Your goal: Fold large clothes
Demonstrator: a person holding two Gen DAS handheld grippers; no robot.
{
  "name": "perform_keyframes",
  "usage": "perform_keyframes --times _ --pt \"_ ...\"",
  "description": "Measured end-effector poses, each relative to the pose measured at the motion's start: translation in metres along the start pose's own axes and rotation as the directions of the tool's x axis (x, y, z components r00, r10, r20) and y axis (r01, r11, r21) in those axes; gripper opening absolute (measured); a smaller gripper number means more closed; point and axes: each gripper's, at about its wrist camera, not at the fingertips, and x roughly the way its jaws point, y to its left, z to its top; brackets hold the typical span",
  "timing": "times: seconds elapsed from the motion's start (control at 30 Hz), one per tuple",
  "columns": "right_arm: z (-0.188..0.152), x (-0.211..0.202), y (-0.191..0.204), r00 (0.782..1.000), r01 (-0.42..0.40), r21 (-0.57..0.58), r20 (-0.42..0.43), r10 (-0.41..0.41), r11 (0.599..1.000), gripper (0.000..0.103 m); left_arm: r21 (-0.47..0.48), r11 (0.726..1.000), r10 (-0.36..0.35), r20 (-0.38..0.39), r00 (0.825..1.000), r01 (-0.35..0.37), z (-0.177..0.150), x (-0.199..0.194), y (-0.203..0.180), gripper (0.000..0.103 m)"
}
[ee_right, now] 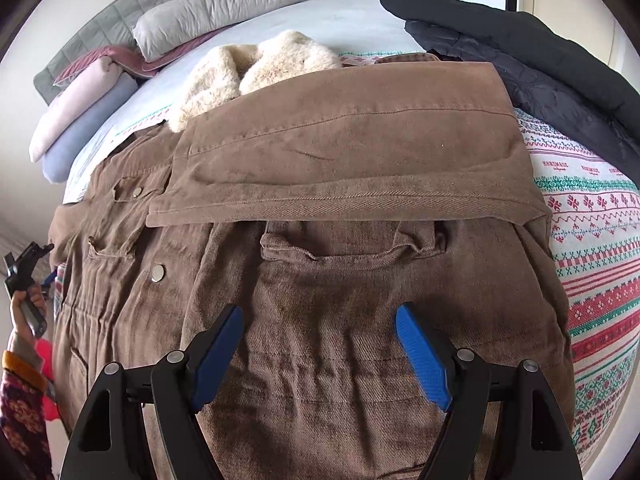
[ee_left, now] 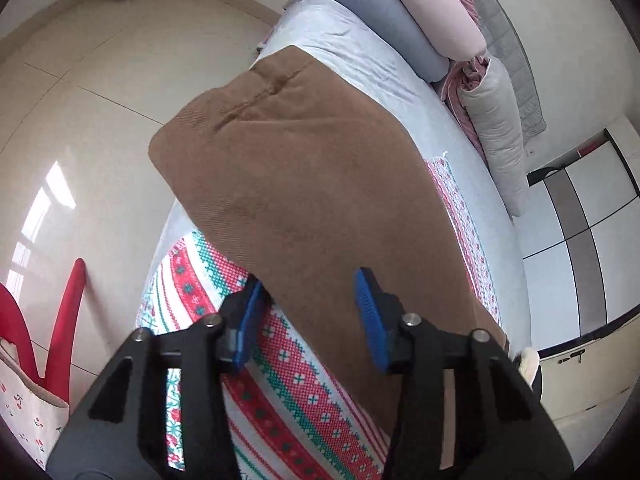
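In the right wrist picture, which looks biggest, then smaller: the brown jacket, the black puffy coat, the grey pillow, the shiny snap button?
1. brown jacket, though it is nearest the camera
2. black puffy coat
3. grey pillow
4. snap button

Brown jacket: matt twill-like cloth, finely ribbed, with shiny metal snaps and a cream fleecy collar. Blanket beneath it was a knitted-looking cloth in red, green and white; the dark coat looked like a quilted cloth with a faint sheen. Gripper pads were ridged blue plastic on matt black plastic arms with metal pins; floor was glossy tile.
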Motion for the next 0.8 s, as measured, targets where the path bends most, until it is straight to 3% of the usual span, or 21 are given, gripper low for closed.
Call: perform_keyframes --times 0.03,0.1,0.2,0.3,0.4,0.5,0.6,0.7,0.8 --pt "0.0 0.001 0.0 1.0 0.002 -0.003 -0.001 -0.002 1.0 0.08 -0.006 1.0 0.021 -0.008 1.0 -0.021 0.004 0.0 0.001 0.009" --pt "0.0 0.002 0.0 1.0 0.004 -0.01 -0.005 -0.005 1.0 0.08 0.017 1.0 0.019 0.034 0.999 -0.019 0.005 -0.015 -0.008 0.008" --pt "0.001 -0.001 -0.002 1.0 0.0 -0.002 0.001 0.0 1.0 0.08 0.163 0.986 -0.007 0.174 0.985 -0.022 -0.003 -0.055 -0.044 0.007" --pt "0.002 -0.003 -0.004 1.0 -0.006 0.014 0.01 0.006 1.0 0.08 0.302 0.953 -0.092 0.282 0.955 0.002 -0.011 -0.099 -0.086 0.007" --pt "0.003 -0.008 -0.004 1.0 -0.023 0.021 0.017 0.023 1.0 0.08 0.438 0.897 -0.21 0.316 0.925 0.054 -0.028 -0.135 -0.131 0.007" --pt "0.004 -0.013 -0.002 0.999 -0.035 0.018 0.034 0.035 0.999 0.08 0.569 0.815 -0.317 0.29 0.903 0.103 -0.056 -0.162 -0.177 0.006" --pt "0.005 -0.016 -0.001 0.998 -0.043 0.021 0.041 0.042 0.999 0.08 0.681 0.714 -0.403 0.206 0.892 0.165 -0.092 -0.174 -0.222 0.006" --pt "0.005 -0.017 -0.003 0.998 -0.05 0.031 0.043 0.049 0.998 0.08 0.776 0.591 -0.442 0.083 0.893 0.221 -0.135 -0.175 -0.262 0.006" --pt "0.006 -0.017 -0.007 0.998 -0.053 0.041 0.043 0.051 0.998 0.08 0.851 0.437 -0.437 -0.083 0.896 0.292 -0.188 -0.168 -0.29 0.006"
